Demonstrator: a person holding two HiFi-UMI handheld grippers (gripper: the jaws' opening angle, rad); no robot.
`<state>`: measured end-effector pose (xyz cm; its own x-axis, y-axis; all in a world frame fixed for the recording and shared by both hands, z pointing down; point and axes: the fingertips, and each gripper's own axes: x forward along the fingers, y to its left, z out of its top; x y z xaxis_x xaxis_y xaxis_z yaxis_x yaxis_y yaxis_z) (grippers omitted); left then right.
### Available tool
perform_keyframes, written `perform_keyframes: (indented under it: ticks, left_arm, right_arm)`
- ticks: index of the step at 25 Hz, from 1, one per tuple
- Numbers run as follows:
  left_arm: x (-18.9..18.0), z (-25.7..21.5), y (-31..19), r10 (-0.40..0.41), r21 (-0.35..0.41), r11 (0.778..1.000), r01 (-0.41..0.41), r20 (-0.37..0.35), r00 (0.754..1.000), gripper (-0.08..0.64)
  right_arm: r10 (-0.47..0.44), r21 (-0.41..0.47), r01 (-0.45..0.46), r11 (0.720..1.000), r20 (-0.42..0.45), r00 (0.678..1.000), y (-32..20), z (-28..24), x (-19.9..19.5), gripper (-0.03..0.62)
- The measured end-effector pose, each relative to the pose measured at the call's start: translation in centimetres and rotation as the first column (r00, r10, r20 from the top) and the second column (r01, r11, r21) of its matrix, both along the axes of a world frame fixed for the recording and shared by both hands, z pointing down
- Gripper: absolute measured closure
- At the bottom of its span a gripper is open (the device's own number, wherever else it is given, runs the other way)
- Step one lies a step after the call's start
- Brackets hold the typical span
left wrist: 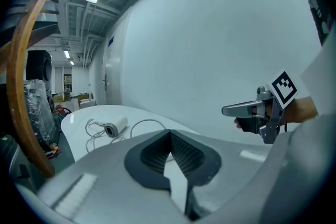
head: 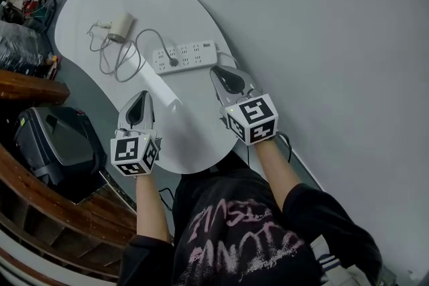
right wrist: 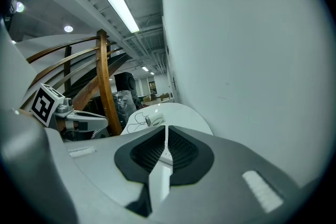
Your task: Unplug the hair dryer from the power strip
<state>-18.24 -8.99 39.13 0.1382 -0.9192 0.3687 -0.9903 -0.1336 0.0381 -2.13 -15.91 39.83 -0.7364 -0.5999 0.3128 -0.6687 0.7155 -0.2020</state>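
Note:
A white hair dryer [head: 120, 27] lies at the far end of the white oval table [head: 194, 137], its grey cord looping to a plug [head: 173, 62] seated in a white power strip [head: 186, 57]. My left gripper [head: 142, 95] hovers over the table's near left part, jaws shut and empty, a short way from the strip. My right gripper [head: 218, 70] is shut and empty too, its tips just beside the strip's right end. The left gripper view shows the hair dryer [left wrist: 114, 127] and the right gripper [left wrist: 252, 110]. The right gripper view shows the hair dryer [right wrist: 154, 120] beyond its tips.
A grey wall [head: 322, 23] runs along the table's right side. Left of the table are a curved wooden rail [head: 27, 87], a black case [head: 57, 147] on the floor and wrapped goods [head: 20, 47]. A white sheet [head: 161, 92] lies between the grippers.

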Motion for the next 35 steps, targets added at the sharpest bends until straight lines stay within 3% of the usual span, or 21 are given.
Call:
perform_keyframes:
  ticks: [15,35]
  left_arm:
    - [0.0,4.3,-4.2,0.091,-0.054,0.994,-0.097,-0.104,0.990,0.560]
    - [-1.3,9.0,-6.7,0.075,-0.135,0.986,-0.095,-0.142,0.987,0.558]
  right_arm:
    - [0.076,-0.062,-0.081,0.995,-0.080,0.994,-2.8,3.8,-1.7,0.565]
    - [0.048,-0.155,-0.066,0.986,-0.116,0.992,-5.0,9.2,-4.6,0.565]
